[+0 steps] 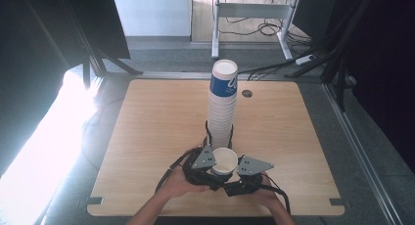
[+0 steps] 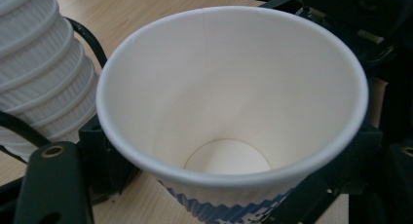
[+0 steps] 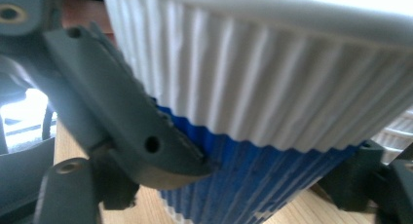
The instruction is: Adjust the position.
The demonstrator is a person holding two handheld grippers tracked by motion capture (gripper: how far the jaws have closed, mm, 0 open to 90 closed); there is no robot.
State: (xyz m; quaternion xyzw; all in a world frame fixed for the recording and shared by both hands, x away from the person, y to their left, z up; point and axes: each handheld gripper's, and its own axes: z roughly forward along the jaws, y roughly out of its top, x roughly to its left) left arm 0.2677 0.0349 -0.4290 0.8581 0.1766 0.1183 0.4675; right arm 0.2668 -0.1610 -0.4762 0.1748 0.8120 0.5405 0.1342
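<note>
Low in the centre of the high view, the left gripper [image 1: 211, 162] and right gripper [image 1: 241, 170] both pinch a single white ribbed paper cup with a blue base [image 1: 224, 160]. It stands upright before the tall stack of white ribbed paper cups [image 1: 221, 107]. The left gripper view looks into the cup's empty inside; the right gripper view reveals a jaw pressed against its blue band.

No legible text or labels
</note>
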